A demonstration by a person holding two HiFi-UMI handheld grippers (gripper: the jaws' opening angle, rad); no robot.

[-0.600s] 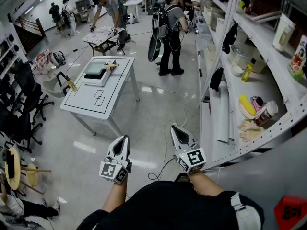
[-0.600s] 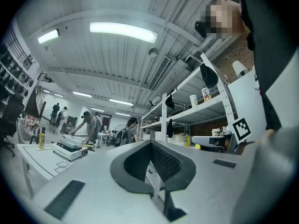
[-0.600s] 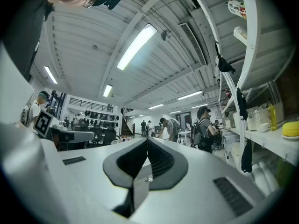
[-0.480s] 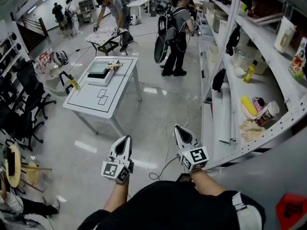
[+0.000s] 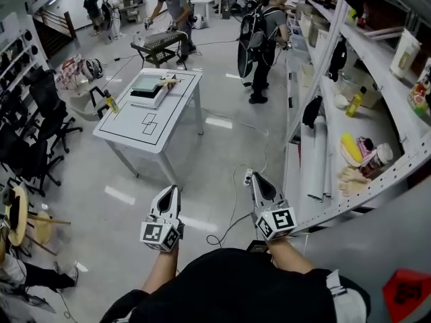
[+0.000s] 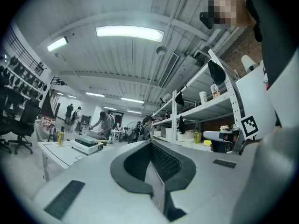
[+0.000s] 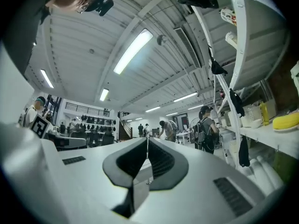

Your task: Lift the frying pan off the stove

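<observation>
The stove [image 5: 149, 89] is a flat pale box on the far end of a white table [image 5: 145, 130], well ahead of me across the floor. A wood-coloured handle [image 5: 167, 79] pokes out at its far side; the frying pan itself is too small to make out. My left gripper [image 5: 172, 192] and right gripper [image 5: 254, 179] are held low in front of my body, far from the table. Both are shut with nothing between the jaws. In the left gripper view the shut left gripper [image 6: 150, 141] points past the stove [image 6: 86, 143]. The right gripper [image 7: 147, 139] points down the room.
White shelving [image 5: 350, 133] with bottles and rolls runs along my right. A cable [image 5: 232, 214] lies on the floor ahead. Black chairs [image 5: 34, 133] and wooden stools [image 5: 17, 224] stand at left. A yellow bottle [image 5: 112, 103] stands at the table's edge. A person with a backpack [image 5: 262, 39] stands beyond.
The view has shifted forward and the table now lies a little closer and more central. Both grippers stay shut and keep their place in front of my body.
</observation>
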